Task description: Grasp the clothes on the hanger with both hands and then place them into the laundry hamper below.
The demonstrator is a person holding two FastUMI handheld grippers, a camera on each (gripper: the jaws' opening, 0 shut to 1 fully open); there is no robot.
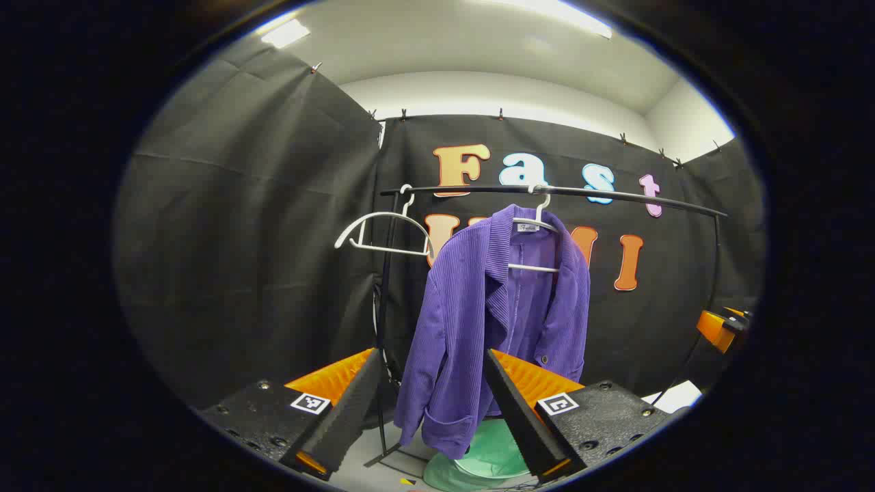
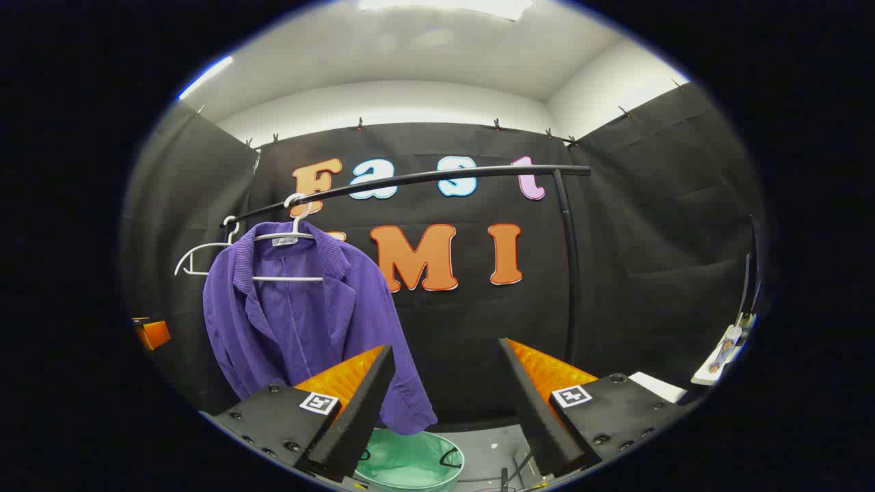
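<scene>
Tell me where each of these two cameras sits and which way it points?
Left gripper view: rides on the left claw, facing the purple jacket head-on; its own two open fingers frame it.
Right gripper view: rides on the right claw, aimed right of the jacket; its open fingers show below.
Both share the jacket, the black rail, the empty white hanger and the green hamper.

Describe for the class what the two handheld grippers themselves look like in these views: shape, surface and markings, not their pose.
Each gripper, left and right, has two long wedge-shaped fingers with ribbed inner faces. They are mounted on flat, dark, textured blocks studded with screws. Each block carries a small square black-and-white marker tag near the finger's base.
</scene>
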